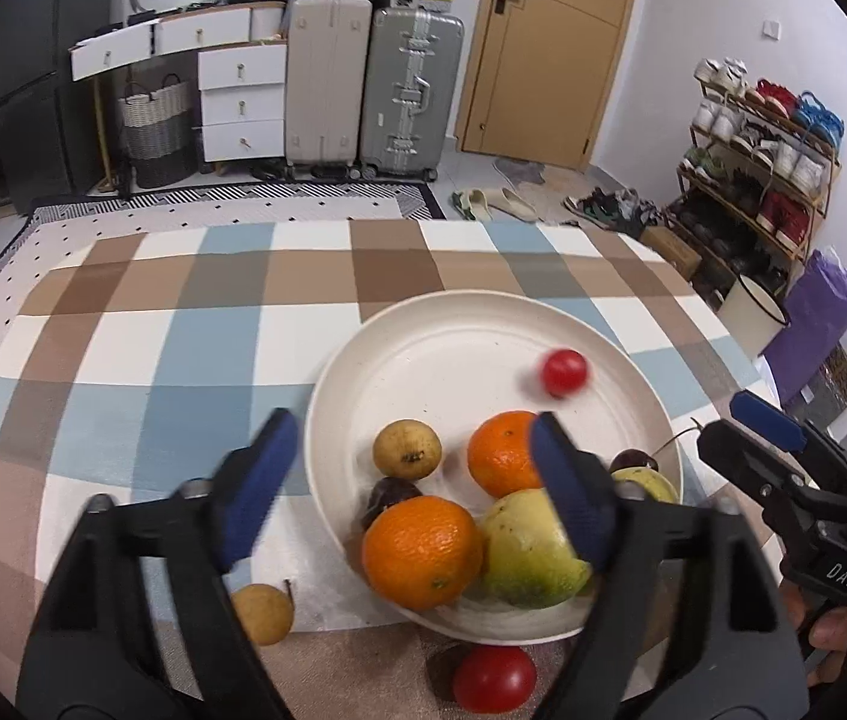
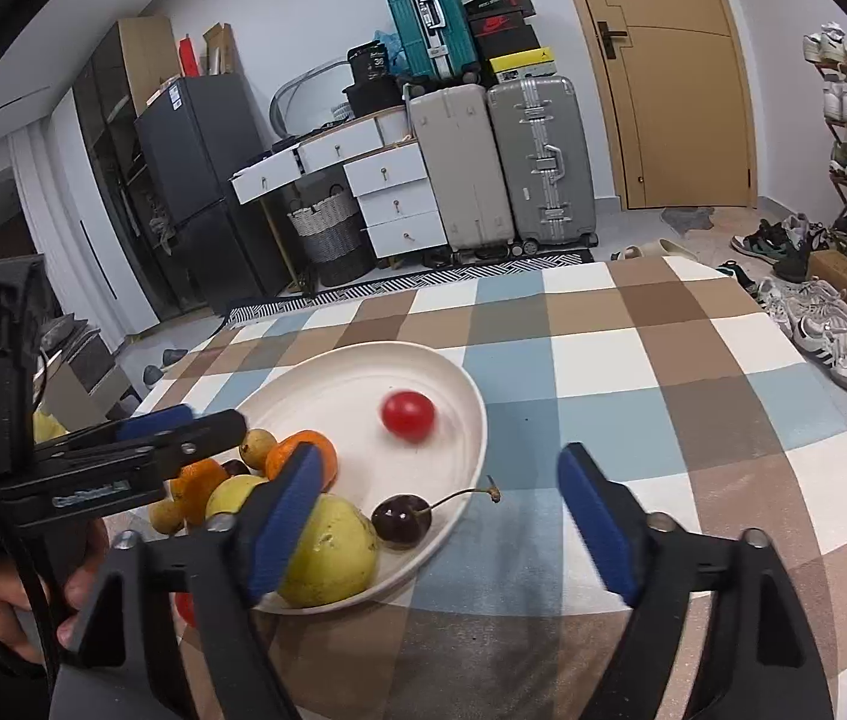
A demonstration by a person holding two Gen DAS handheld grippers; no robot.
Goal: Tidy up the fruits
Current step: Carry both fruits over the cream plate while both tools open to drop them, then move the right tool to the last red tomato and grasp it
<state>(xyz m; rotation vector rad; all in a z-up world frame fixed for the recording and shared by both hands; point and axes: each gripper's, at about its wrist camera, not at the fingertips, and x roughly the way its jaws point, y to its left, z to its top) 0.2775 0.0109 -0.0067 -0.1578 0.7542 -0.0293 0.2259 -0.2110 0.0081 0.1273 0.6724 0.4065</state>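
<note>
A cream plate [image 1: 453, 303] on the checked tablecloth holds two oranges [image 1: 421, 552], a yellow-green pear [image 1: 528, 558], a small brown-yellow fruit [image 1: 406, 449], a dark cherry [image 2: 402, 519] with its stem, and a small red tomato [image 1: 564, 372] that looks blurred. My left gripper [image 1: 414, 426] hovers open over the plate's near side, gripping nothing. At the plate's right edge my right gripper [image 2: 440, 456] also stands open and empty, its left finger in front of the pear [image 2: 333, 558]. A second red tomato [image 1: 494, 678] and a brownish fruit [image 1: 261, 612] lie off the plate.
The tablecloth [image 2: 633, 360] spreads out behind and to the right of the plate [image 2: 477, 396]. Suitcases [image 2: 501, 162], white drawers [image 2: 387, 192], a door and a shoe rack [image 1: 759, 168] stand on the floor beyond. A person's hand [image 2: 3, 588] holds the left gripper.
</note>
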